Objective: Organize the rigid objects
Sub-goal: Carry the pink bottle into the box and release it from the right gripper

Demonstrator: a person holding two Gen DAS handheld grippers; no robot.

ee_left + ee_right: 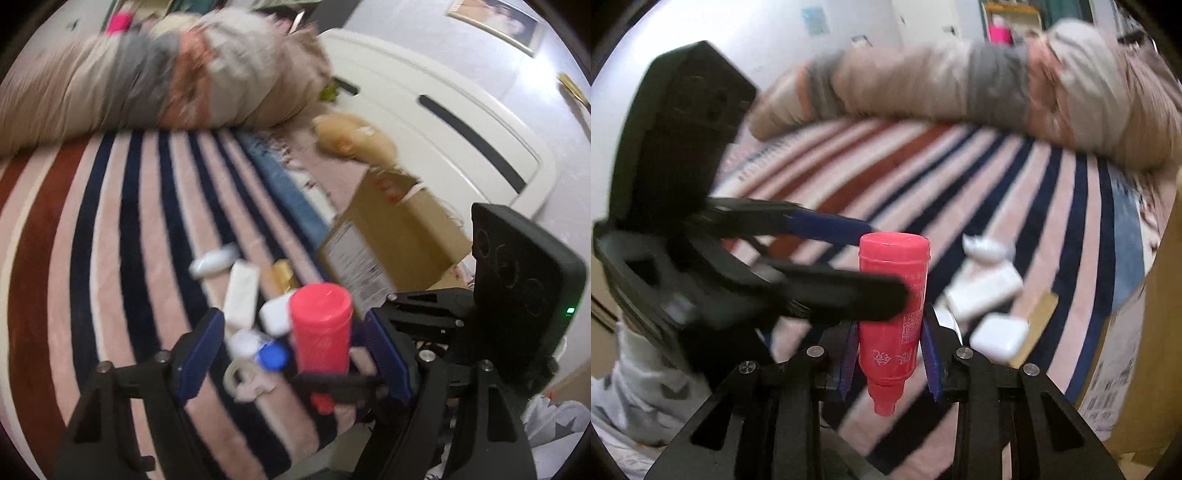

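— The right tool (889, 354) is gripping the pink bottle (892, 306) above the bed (960, 173); the left tool (295, 347) is gaping wide around it.
— Both are closing in; they could be bumping it loose.

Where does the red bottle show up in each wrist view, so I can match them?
Left wrist: the red bottle stands low and centre-right, between this gripper's open fingers, with the right gripper reaching in from the right and holding it.
Right wrist: the red bottle is at centre, clamped between the right gripper fingers, narrow end toward the camera.
Shared landmark: the white earbud case on the striped bedcover.
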